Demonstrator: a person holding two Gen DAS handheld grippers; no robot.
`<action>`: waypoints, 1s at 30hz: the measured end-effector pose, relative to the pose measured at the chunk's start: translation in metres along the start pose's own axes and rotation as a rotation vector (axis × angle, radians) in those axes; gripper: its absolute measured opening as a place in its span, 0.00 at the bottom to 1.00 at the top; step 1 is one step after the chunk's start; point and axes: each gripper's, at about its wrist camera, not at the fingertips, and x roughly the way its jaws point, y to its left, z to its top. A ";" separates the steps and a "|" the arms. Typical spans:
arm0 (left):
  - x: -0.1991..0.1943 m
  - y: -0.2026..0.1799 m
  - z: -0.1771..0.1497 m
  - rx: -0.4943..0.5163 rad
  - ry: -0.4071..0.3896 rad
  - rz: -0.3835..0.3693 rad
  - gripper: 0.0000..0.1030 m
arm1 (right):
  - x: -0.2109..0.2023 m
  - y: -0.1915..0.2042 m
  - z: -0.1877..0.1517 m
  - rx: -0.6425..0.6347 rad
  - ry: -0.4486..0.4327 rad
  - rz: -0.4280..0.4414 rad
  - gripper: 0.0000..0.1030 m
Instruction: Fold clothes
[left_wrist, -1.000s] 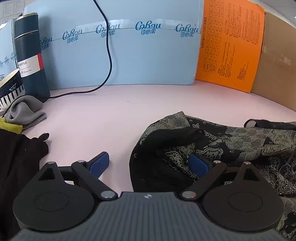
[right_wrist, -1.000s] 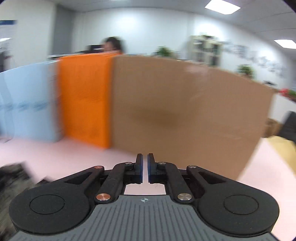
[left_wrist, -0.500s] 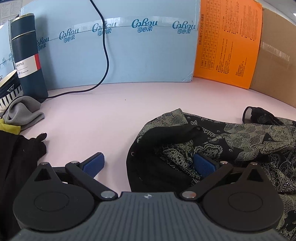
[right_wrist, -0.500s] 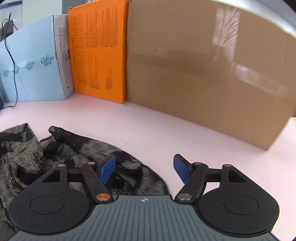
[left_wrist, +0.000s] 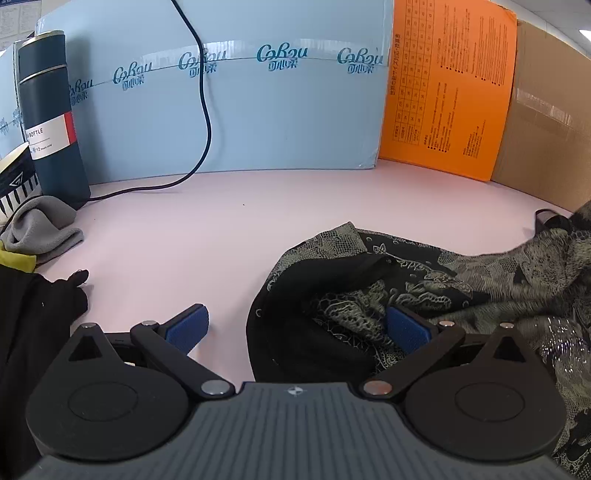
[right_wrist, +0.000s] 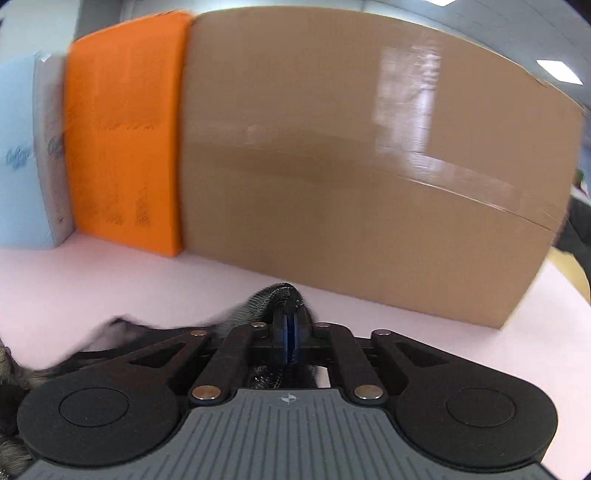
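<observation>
Lace garment (left_wrist: 461, 284) on pink table (left_wrist: 221, 221) | left gripper (left_wrist: 295, 326) wide, empty | right gripper (right_wrist: 290, 334) closing on lace

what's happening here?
A person is working a black-and-olive lace garment on the pink table with two tools. The right hand-held gripper is closing on a bunched edge of the fabric, which shows between its pads. The left hand-held gripper is wide open over the garment's other end, gripping nothing. The garment is crumpled, not yet folded. Other clothes lie to the left.
</observation>
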 end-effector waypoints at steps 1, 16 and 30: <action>0.003 -0.004 0.001 0.000 0.005 0.000 1.00 | -0.010 0.000 -0.002 -0.017 -0.018 -0.027 0.41; 0.001 -0.006 -0.011 -0.015 -0.007 0.013 1.00 | -0.177 0.013 -0.124 -0.006 0.149 0.404 0.69; 0.002 0.008 0.005 -0.090 -0.030 -0.045 1.00 | -0.291 0.008 -0.115 0.072 -0.220 0.368 0.03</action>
